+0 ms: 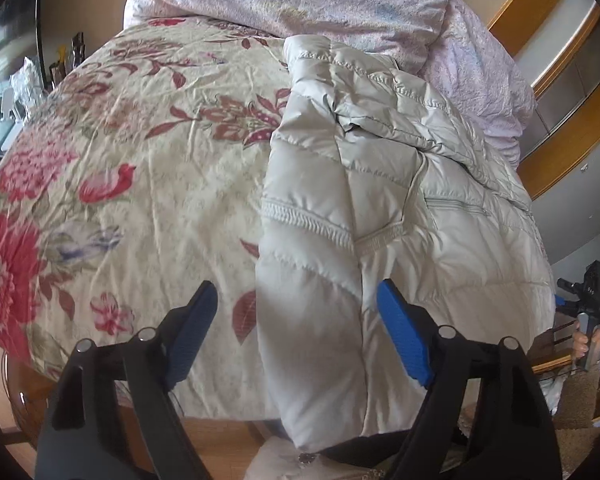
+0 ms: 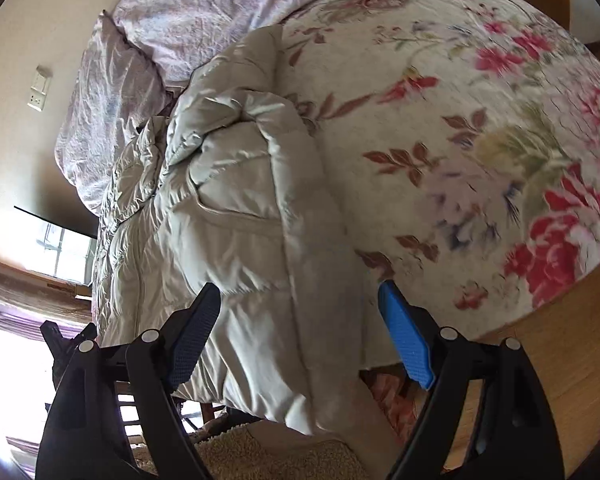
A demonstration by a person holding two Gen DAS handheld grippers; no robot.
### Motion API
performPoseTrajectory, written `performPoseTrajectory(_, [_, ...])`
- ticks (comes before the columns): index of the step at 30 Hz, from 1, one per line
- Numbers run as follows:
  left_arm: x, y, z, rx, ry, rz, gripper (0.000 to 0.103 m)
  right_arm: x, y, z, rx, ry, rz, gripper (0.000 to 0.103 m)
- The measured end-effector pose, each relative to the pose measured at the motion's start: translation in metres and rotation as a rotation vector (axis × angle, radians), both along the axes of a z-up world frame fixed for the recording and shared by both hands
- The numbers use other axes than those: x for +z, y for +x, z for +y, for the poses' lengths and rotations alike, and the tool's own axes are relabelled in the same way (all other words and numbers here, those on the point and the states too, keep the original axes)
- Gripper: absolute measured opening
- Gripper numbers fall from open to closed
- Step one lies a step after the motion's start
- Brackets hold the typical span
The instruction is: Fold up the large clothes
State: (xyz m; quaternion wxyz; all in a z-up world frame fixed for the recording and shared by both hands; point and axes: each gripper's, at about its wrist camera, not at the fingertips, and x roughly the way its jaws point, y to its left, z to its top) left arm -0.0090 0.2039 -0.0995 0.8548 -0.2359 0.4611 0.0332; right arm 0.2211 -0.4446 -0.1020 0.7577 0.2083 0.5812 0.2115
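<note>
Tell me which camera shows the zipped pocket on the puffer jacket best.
The left wrist view: the zipped pocket faces the camera, its zipper line plain on the beige puffer jacket. In the right wrist view the jacket lies bunched, and only a curved seam shows; no zipper is discernible.

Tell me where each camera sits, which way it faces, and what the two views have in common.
Left wrist: rides the left gripper, looking down and forward over the bed's near edge at the puffer jacket; its open fingers show, plus a hand with the other gripper at far right.
Right wrist: rides the right gripper, angled down at the jacket; open fingers show, nothing held.
Shared: jacket, floral bedspread, lilac duvet.
</note>
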Motion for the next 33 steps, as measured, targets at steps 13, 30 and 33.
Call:
performPoseTrajectory(13, [-0.014, -0.031, -0.021, -0.013, -0.107, 0.001, 0.062, -0.023, -0.031, 0.002, 0.068, 0.217, 0.054, 0.077])
performPoseTrajectory(30, [-0.014, -0.038, -0.030, 0.024, -0.144, -0.033, 0.023, -0.037, -0.039, 0.012, 0.065, 0.334, 0.070, 0.030])
performPoseTrajectory(33, [-0.002, -0.037, -0.032, 0.029, -0.112, -0.067, 0.016, -0.025, -0.041, 0.014, 0.052, 0.322, 0.002, 0.024])
